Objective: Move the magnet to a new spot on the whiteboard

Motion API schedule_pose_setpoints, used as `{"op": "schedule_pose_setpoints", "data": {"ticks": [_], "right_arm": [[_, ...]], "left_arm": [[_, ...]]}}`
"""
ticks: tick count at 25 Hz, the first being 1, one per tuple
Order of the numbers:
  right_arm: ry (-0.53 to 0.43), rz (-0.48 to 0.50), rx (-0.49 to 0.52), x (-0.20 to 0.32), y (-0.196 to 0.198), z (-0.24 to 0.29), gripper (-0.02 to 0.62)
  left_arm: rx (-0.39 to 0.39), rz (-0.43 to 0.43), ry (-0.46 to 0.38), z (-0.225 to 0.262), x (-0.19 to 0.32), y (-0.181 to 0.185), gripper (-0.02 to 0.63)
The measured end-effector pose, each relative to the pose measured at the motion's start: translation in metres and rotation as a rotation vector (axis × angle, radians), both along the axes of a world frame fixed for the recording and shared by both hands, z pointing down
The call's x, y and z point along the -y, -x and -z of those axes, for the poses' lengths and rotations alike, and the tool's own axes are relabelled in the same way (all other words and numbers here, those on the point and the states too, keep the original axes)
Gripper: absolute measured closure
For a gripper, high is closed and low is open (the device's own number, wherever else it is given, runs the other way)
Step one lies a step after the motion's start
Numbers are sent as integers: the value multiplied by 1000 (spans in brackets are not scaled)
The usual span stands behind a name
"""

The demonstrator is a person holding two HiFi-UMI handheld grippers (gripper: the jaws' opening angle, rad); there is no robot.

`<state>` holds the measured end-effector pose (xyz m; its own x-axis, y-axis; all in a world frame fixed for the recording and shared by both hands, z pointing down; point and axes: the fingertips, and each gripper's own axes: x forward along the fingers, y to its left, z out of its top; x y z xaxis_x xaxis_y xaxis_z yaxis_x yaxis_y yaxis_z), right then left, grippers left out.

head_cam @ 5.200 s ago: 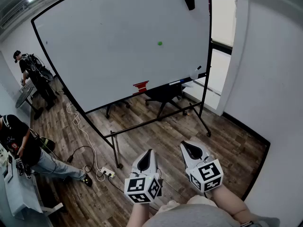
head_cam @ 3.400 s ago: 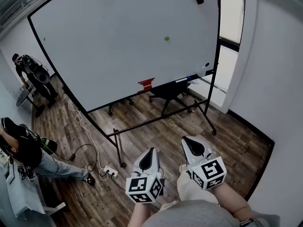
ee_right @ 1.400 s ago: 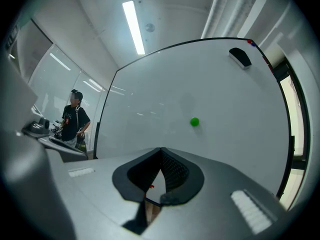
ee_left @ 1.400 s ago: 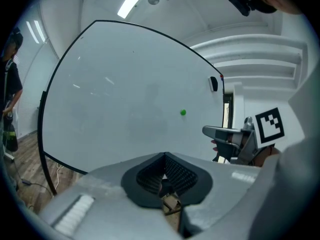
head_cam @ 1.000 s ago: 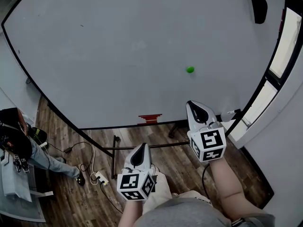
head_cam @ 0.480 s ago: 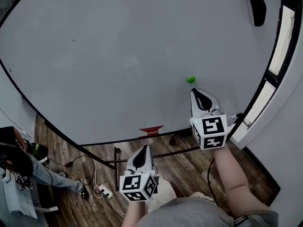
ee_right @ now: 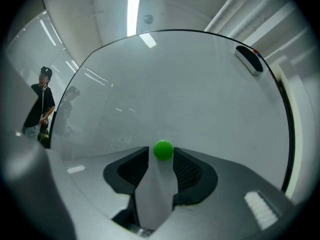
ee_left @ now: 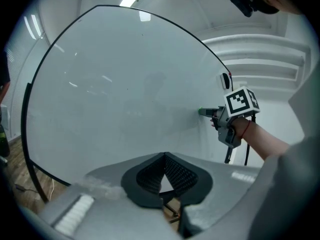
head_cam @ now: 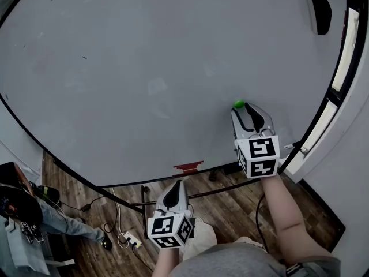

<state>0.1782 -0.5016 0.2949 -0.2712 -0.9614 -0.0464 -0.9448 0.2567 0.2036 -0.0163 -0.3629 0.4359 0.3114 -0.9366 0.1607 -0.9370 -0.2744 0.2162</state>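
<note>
A small green magnet (head_cam: pixel 238 104) sticks to the big whiteboard (head_cam: pixel 144 68), right of its middle. My right gripper (head_cam: pixel 249 109) is raised level against the board. Its jaws have just been opening and now stand apart, with the magnet (ee_right: pixel 163 150) at the mouth between the fingertips; I see no pad pressing on it. In the left gripper view the right gripper (ee_left: pixel 206 112) touches the board at the magnet (ee_left: pixel 200 112). My left gripper (head_cam: pixel 172 190) hangs lower, away from the board, its jaws (ee_left: pixel 164 156) closed tip to tip with nothing held.
A black eraser (head_cam: pixel 320 14) clings to the board's upper right corner. A red object (head_cam: pixel 188 167) lies on the tray at the board's bottom edge. Cables and a power strip (head_cam: pixel 128 237) lie on the wooden floor; a person (head_cam: pixel 17 206) is at far left.
The right gripper has risen up to the magnet and its jaws have gone from shut to open around it. The board has come closer; the left gripper shifted slightly.
</note>
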Motion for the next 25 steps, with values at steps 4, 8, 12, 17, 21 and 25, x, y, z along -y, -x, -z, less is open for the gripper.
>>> {"op": "schedule_pose_setpoints", "data": {"ticks": [4,8,12,17,21,25], "right_arm": [[-5,-13,1,5,0,2,442],[-17,-37,-10,8,0,5,463],[-18,-38,-17,8,-1,4,469],[-3,-19,-23,8,-2,3,472],[-14,-6,-40,-3,-1,7,472],[-17,17,-50,-16,3,6,472]], "left_arm": [[-5,1,6,-3,5,1,603],[-15,8,8,-3,10,5,603],[-23,6,9,-5,8,2,603],[-22,6,15,-6,4,-2,603],[-28,23,12,-4,-4,0,603],[-24,31,9,-4,-14,-2,603]]}}
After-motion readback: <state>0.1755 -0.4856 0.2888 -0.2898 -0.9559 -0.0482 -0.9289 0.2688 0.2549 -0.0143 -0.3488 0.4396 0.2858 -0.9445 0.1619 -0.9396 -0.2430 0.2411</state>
